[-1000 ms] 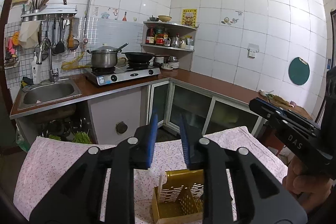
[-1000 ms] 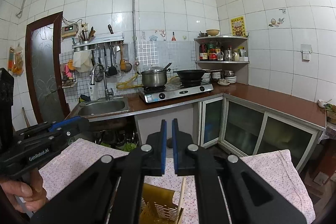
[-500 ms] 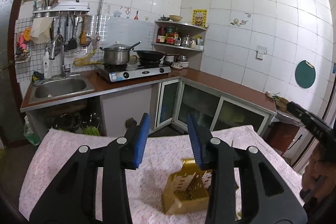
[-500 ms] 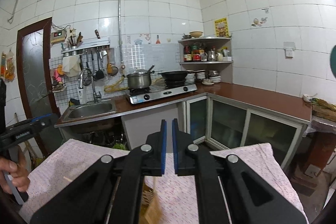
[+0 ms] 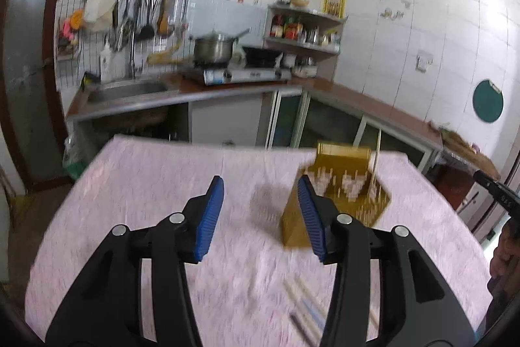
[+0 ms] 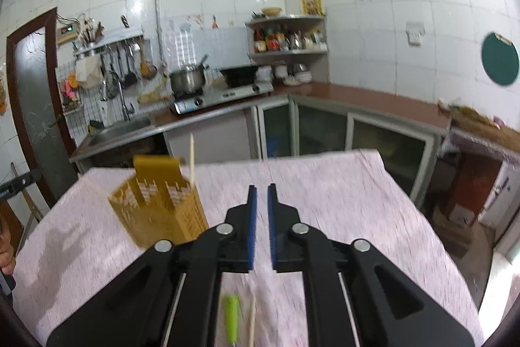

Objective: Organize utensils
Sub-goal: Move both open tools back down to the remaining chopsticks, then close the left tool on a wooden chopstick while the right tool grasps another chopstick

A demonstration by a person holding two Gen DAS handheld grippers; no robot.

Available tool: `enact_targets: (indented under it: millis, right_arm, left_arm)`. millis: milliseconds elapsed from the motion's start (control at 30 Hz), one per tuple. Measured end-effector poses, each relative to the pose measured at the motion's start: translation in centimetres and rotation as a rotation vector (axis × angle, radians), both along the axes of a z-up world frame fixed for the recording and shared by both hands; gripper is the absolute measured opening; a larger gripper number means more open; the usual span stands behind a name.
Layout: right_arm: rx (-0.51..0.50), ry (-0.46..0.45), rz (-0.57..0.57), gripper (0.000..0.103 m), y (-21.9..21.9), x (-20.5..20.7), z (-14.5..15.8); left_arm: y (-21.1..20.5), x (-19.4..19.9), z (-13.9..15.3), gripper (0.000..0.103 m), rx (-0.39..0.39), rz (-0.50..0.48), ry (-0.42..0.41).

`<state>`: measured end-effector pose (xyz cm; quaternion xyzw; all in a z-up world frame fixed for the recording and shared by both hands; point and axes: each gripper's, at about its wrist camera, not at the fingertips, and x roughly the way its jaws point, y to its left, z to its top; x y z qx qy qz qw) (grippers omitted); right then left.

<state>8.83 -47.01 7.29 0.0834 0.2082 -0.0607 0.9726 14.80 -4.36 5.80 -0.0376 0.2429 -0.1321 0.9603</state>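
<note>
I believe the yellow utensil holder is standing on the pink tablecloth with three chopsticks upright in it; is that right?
Not quite: the yellow utensil holder stands on the pink tablecloth, but only one chopstick is upright in it, as the right wrist view shows.

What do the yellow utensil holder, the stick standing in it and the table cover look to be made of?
Utensil holder: probably moulded plastic, mustard yellow with slotted, perforated walls. Stick standing in it: pale and thin, likely a wooden or bamboo chopstick; motion blur leaves that open. Table cover: looks like soft pink printed fabric, draping over the far edge, matte.
</note>
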Motion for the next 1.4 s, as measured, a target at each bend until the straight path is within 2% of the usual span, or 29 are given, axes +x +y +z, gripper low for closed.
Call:
enact_targets:
  millis: [33, 67, 267, 433, 1200, 1400]
  right_arm:
    - [0.006, 0.010, -0.005, 0.036, 0.0, -0.6, -0.7]
    - [0.016, 0.024, -0.012, 0.045, -0.2, -1.2, -1.5]
    - [0.042, 0.113, -0.038, 0.045, -0.2, -4.2, -6.0]
    - [0.062, 0.169, -0.042, 0.045, 0.0, -5.1, -8.5]
    - [0.042, 0.296, 0.071, 0.043, 6.4, -0.6, -11.1]
    - [0.035, 0.364, 0.109, 0.028, 8.5, 1.7, -13.0]
  left_arm:
    - [0.3, -0.5, -1.1, 0.049, 0.002, 0.003, 0.025]
    - [0.6, -1.0, -2.2, 0.049, -0.002, 0.004, 0.050]
    - [1.1, -3.7, -8.0, 0.051, 0.002, 0.014, 0.177]
    - [0.4, -4.8, -10.6, 0.053, 0.008, -0.014, 0.231]
    - [-3.0, -0.8, -13.1, 0.055, 0.022, -0.045, 0.359]
    - [-4.8, 0.8, -14.1, 0.053, 0.037, -0.061, 0.400]
